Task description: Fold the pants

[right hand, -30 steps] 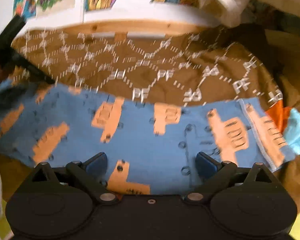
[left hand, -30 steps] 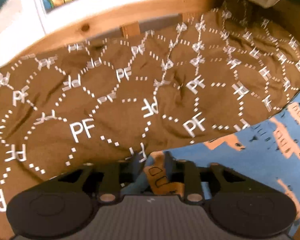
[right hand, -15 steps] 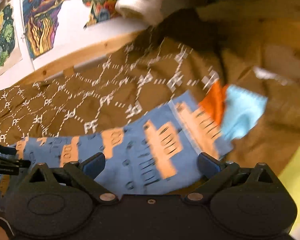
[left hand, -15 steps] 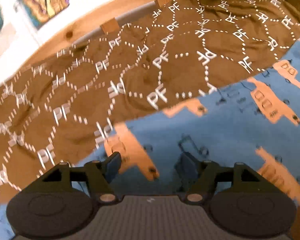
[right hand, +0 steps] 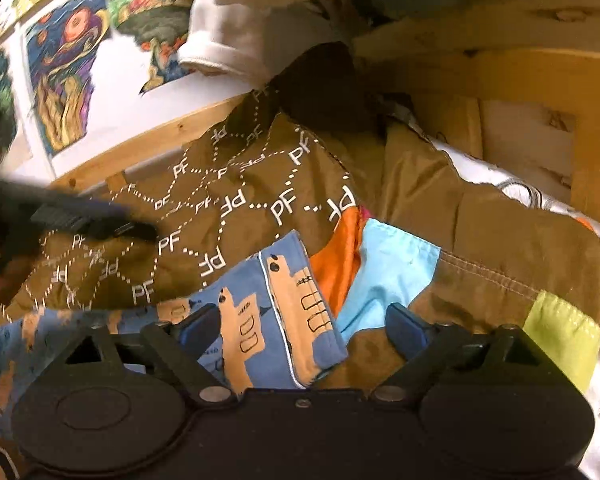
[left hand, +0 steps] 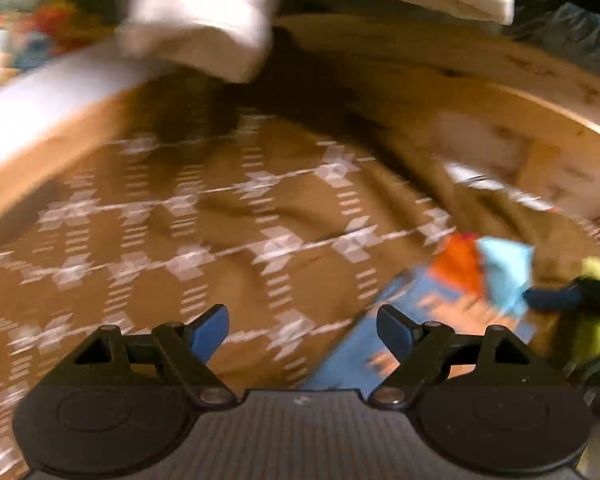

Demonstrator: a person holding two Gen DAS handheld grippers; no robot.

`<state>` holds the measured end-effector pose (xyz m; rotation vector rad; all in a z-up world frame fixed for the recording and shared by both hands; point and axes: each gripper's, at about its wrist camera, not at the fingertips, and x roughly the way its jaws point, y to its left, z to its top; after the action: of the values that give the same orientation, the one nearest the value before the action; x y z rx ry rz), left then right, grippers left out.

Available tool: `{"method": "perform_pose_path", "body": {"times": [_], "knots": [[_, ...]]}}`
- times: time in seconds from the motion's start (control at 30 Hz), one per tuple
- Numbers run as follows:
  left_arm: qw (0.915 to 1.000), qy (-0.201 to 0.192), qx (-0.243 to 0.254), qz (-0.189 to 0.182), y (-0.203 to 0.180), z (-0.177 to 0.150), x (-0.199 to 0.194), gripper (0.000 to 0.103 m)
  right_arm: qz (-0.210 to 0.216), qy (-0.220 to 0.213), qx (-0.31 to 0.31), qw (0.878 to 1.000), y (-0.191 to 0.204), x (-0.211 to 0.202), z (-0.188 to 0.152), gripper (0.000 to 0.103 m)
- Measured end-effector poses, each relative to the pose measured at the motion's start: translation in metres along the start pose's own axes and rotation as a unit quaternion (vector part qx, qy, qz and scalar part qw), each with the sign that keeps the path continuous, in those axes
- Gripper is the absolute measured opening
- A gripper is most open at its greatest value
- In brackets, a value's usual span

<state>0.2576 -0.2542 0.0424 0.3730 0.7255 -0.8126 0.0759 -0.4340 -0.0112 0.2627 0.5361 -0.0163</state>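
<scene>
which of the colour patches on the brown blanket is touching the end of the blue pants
The orange patch: the pants hem lies against it. The light blue patch sits beyond the orange; the lime patch is far off.

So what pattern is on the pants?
Blue pants with orange digger-like vehicle prints, clearest in the right wrist view.

We see the pants (right hand: 260, 320) lying flat on the bedspread (right hand: 260, 184), their hem end toward the right. Behind the bedspread runs the wooden bed rail (right hand: 160, 136), with pictures (right hand: 64, 80) on the wall beyond and a garment (right hand: 236, 44) hanging above.
</scene>
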Motion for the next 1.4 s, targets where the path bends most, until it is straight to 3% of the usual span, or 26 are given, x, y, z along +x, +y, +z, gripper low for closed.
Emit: {"method": "perform_pose_path", "body": {"times": [0.13, 0.23, 0.37, 0.4, 0.5, 0.53, 0.63, 0.77, 0.93, 1.1, 1.27, 1.4], "knots": [[0.9965, 0.011, 0.034, -0.076, -0.023, 0.011, 0.033, 0.085, 0.006, -0.002, -0.018, 1.000, 0.002, 0.002, -0.003, 0.086], [0.9928, 0.052, 0.028, -0.104, -0.032, 0.017, 0.060, 0.083, 0.019, -0.004, -0.017, 1.000, 0.000, 0.003, -0.003, 0.086], [0.9832, 0.108, 0.006, -0.147, -0.033, 0.021, 0.082, 0.063, 0.026, -0.004, -0.015, 1.000, -0.003, 0.002, -0.004, 0.085], [0.9824, 0.112, 0.004, -0.149, -0.034, 0.021, 0.084, 0.062, 0.028, -0.005, -0.015, 0.999, -0.004, 0.002, -0.004, 0.085], [0.9821, 0.114, -0.001, -0.150, -0.033, 0.022, 0.085, 0.046, 0.032, -0.004, -0.012, 0.999, -0.005, 0.001, -0.004, 0.085], [0.9833, 0.111, -0.002, -0.145, -0.034, 0.022, 0.084, 0.035, 0.032, -0.004, -0.011, 0.999, -0.005, 0.001, -0.004, 0.085], [0.9874, 0.081, 0.015, -0.135, -0.036, 0.016, 0.071, 0.016, 0.030, -0.004, -0.011, 0.999, -0.004, 0.001, -0.004, 0.085], [0.9885, -0.001, 0.087, -0.124, -0.043, -0.004, 0.034, 0.014, 0.036, -0.005, -0.010, 0.999, -0.005, -0.001, -0.003, 0.085], [0.9831, -0.061, 0.133, -0.110, -0.047, -0.018, 0.001, 0.014, 0.054, -0.010, -0.019, 0.998, -0.014, -0.002, 0.002, 0.085], [0.9678, -0.131, 0.183, -0.112, -0.061, -0.025, -0.032, 0.014, 0.100, -0.023, -0.021, 0.995, -0.021, -0.003, 0.008, 0.085], [0.9558, -0.145, 0.235, -0.101, -0.073, -0.033, -0.043, 0.014, 0.132, -0.008, -0.007, 0.991, -0.029, 0.008, 0.013, 0.085], [0.9458, -0.153, 0.271, -0.094, -0.079, -0.035, -0.040, 0.014, 0.118, 0.013, -0.040, 0.992, -0.024, 0.020, 0.010, 0.079]]}}
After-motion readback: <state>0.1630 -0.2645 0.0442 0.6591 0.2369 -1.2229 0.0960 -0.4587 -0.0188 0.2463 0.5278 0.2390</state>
